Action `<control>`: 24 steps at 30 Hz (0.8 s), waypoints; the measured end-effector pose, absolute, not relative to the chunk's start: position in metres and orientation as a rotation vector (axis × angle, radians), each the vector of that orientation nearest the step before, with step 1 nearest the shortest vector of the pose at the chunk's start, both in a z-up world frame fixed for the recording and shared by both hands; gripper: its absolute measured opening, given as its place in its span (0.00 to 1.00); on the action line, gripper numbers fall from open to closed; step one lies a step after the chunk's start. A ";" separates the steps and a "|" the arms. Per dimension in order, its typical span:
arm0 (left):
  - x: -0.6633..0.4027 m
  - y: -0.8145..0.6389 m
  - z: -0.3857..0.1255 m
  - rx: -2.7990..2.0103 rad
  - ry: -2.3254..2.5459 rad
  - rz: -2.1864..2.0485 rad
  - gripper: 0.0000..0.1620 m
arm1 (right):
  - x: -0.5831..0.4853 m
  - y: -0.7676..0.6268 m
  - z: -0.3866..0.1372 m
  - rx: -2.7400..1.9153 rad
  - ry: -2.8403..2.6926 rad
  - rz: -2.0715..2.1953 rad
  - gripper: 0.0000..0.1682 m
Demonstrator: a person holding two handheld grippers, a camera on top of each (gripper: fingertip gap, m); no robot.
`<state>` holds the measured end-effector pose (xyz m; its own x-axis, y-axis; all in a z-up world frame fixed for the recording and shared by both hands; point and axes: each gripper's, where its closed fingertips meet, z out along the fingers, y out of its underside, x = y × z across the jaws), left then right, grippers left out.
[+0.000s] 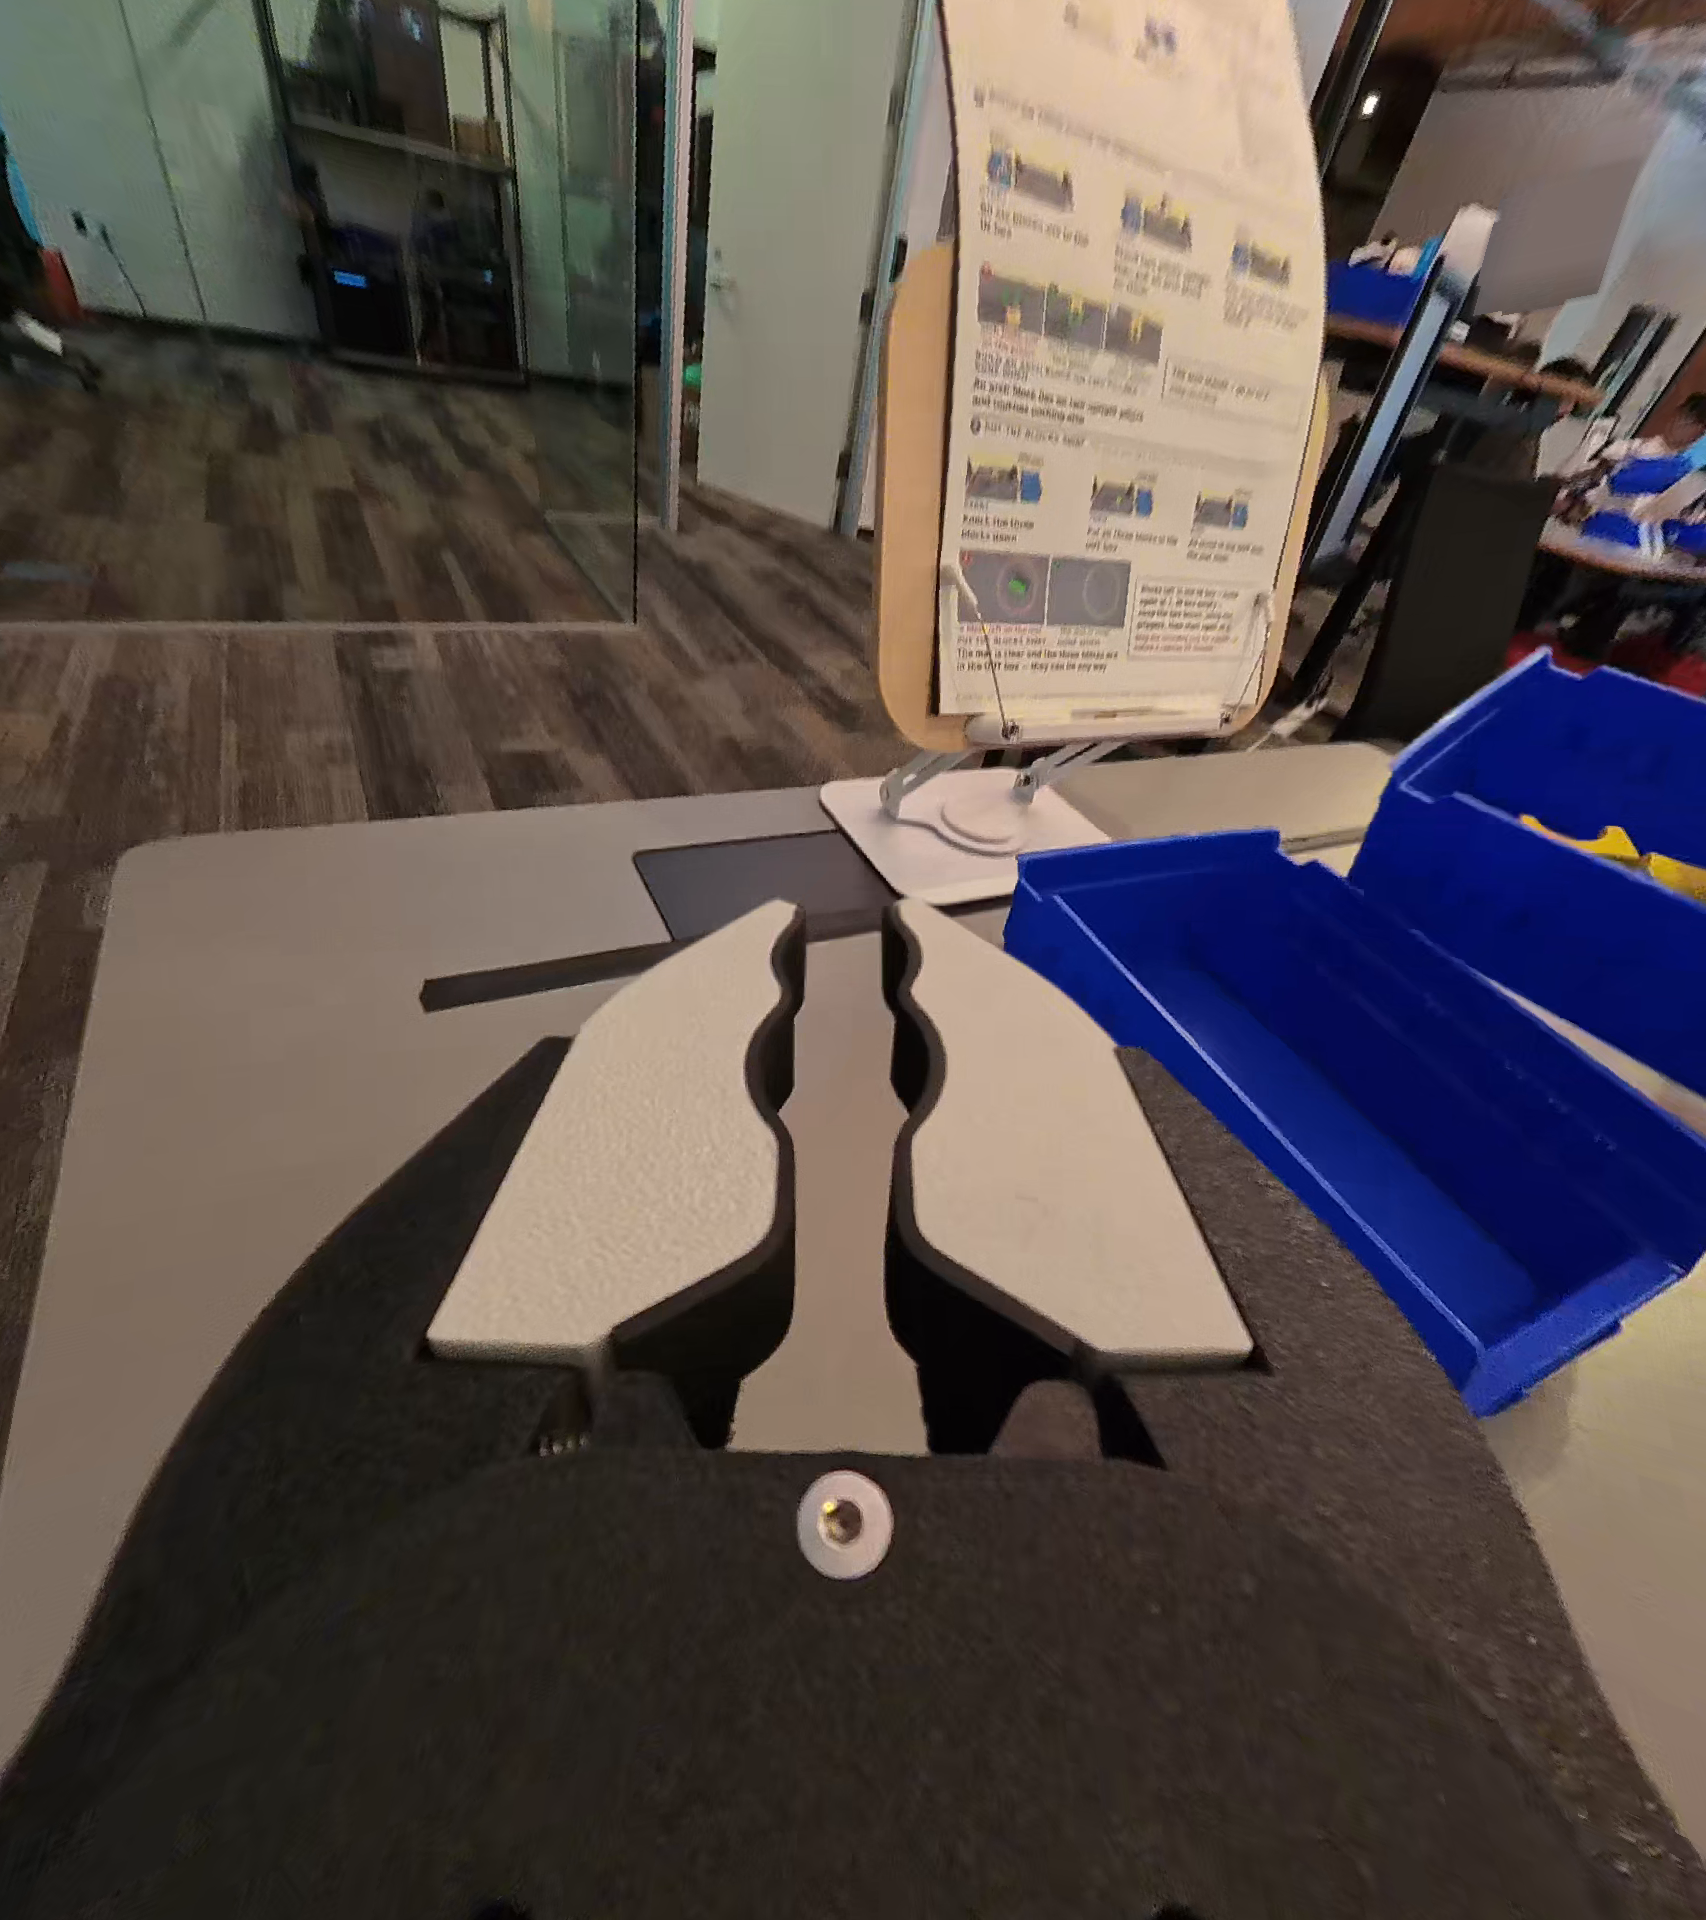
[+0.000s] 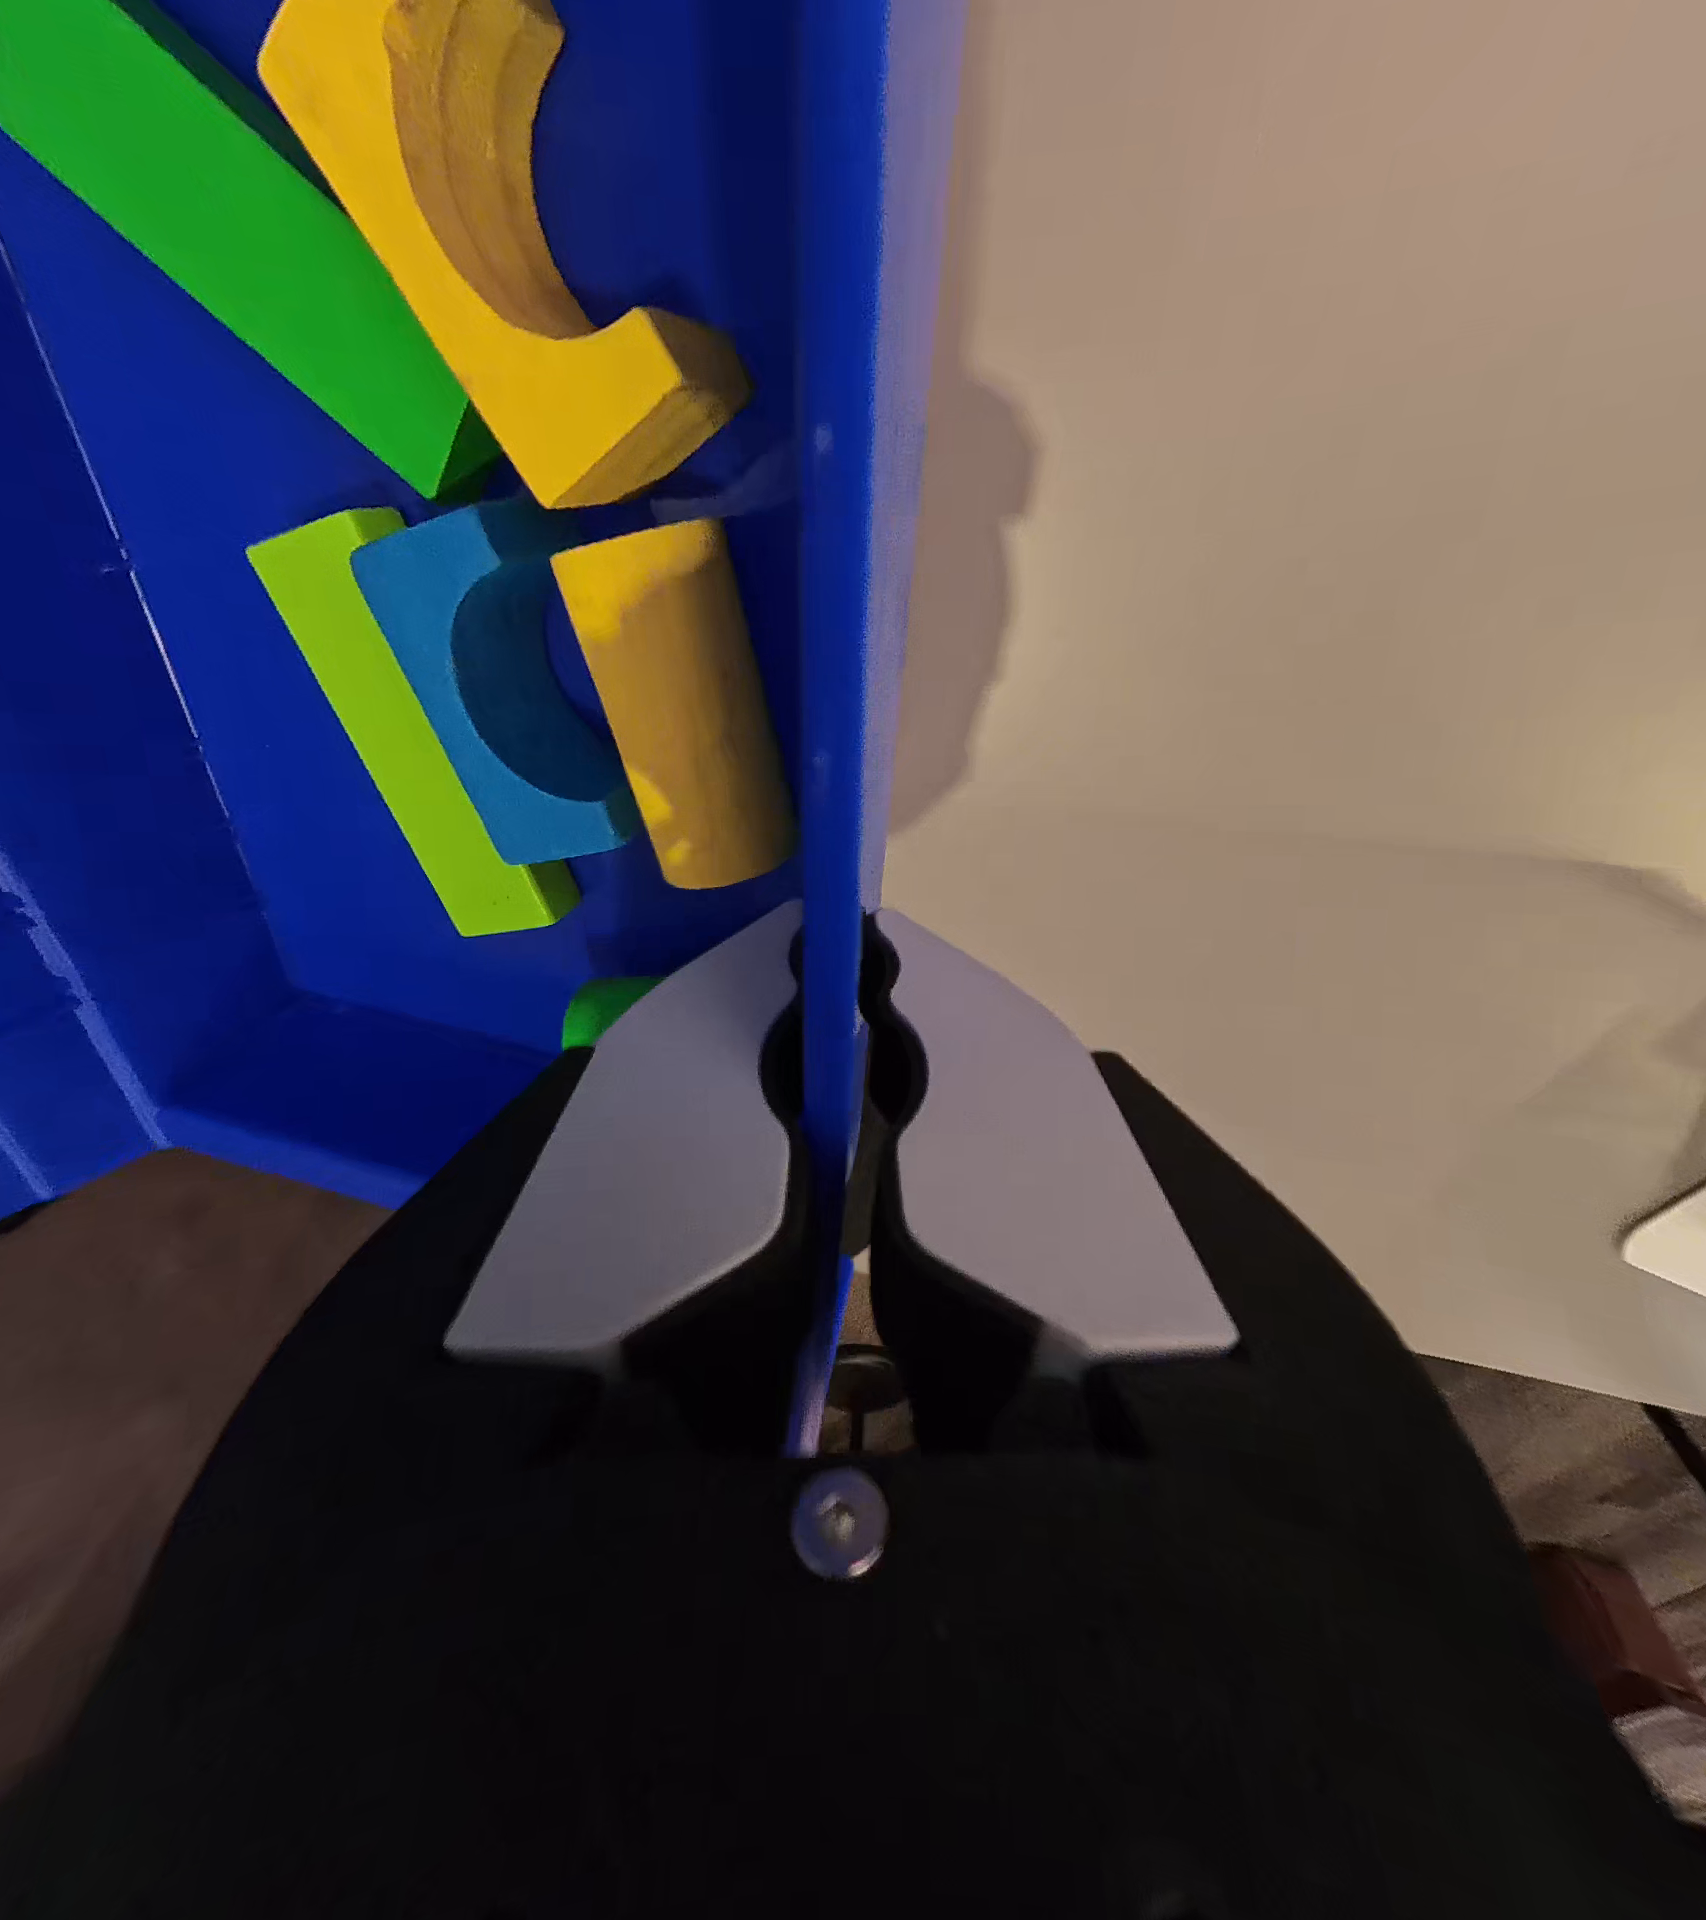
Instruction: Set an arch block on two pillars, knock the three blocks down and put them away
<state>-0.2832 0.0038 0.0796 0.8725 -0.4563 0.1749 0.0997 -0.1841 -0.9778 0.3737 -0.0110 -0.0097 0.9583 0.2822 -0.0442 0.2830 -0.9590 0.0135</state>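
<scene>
left tool (image 1: 844, 925) parted, right tool (image 2: 833, 935) clamped

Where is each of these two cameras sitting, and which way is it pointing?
Left wrist view: on the left gripper, looking across the grey table at an empty blue bin; its fingers show, open.
Right wrist view: on the right gripper, shut on the wall of the blue bin of blocks.
Shared: that bin of blocks.

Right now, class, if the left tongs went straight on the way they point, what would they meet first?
Probably the dark mat on the grey table, just ahead of the left tongs; beyond it, the white stand base. Height above the table is unclear.
</scene>
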 end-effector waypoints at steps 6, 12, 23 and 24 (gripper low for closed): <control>-0.309 -0.014 0.081 -1.641 0.225 -0.533 0.10 | 0.251 0.027 0.062 3.131 0.726 -0.093 0.04; -0.336 -0.047 0.101 -1.631 0.056 -0.594 0.23 | 0.056 0.044 0.045 2.980 1.101 -0.361 0.04; -0.390 -0.103 0.108 -1.665 -0.288 -0.519 0.40 | -0.180 0.021 -0.014 2.722 1.380 -0.666 0.03; -0.392 -0.102 0.102 -1.691 -0.294 -0.511 0.40 | -0.187 0.020 -0.022 2.719 1.368 -0.672 0.03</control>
